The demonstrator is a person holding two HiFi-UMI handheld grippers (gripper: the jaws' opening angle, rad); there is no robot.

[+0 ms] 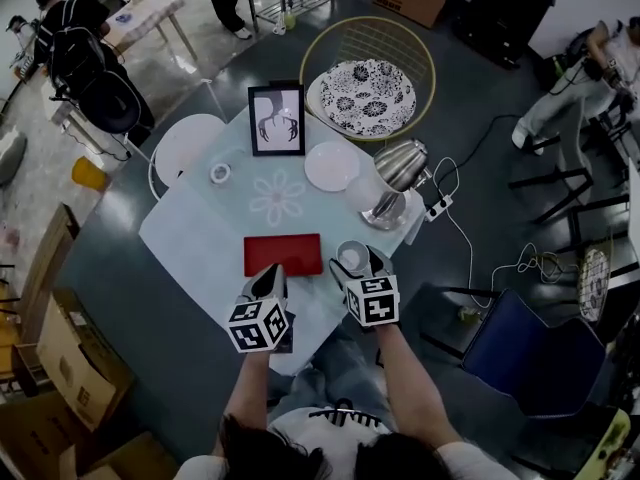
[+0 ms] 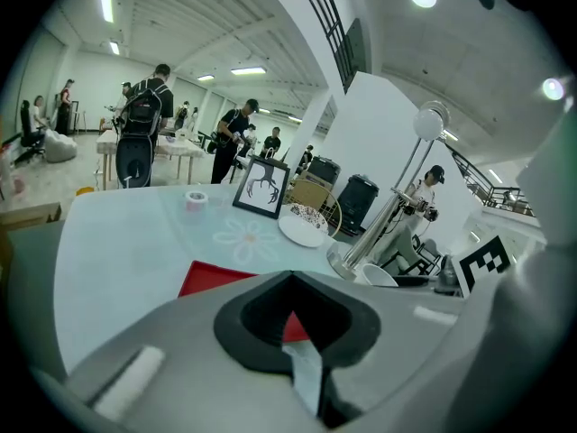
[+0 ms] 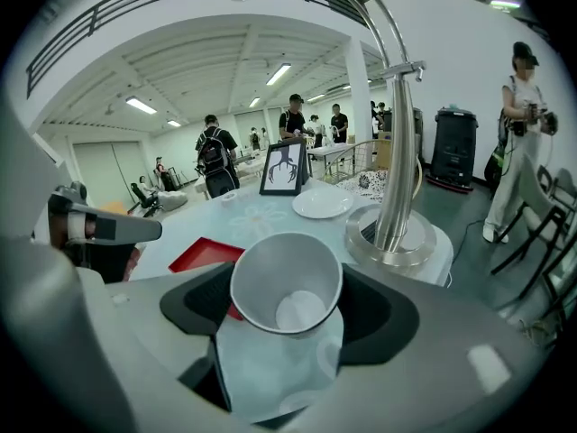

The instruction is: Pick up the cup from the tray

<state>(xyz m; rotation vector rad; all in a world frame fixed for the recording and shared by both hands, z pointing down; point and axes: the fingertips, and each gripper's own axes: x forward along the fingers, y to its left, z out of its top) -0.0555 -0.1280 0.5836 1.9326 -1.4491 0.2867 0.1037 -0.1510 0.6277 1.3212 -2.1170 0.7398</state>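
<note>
A white paper cup (image 1: 352,259) sits between the jaws of my right gripper (image 1: 357,262), just past the right end of the red tray (image 1: 283,254). In the right gripper view the cup (image 3: 287,282) is empty and leans its mouth toward the camera. Both black pads of that gripper (image 3: 287,312) press on its sides, and pale tablecloth shows beneath it. My left gripper (image 1: 268,276) is at the tray's near edge, jaws together with nothing in them. From the left gripper (image 2: 293,321) I see the tray (image 2: 212,280) ahead and the cup (image 2: 374,275) to the right.
A steel lamp (image 1: 392,183) stands right behind the cup. Farther back are a white plate (image 1: 331,166), a framed picture (image 1: 276,119) and a tape roll (image 1: 220,173). A patterned plate (image 1: 367,96) lies on a wire chair. A blue chair (image 1: 520,353) stands at the right. People stand around the room.
</note>
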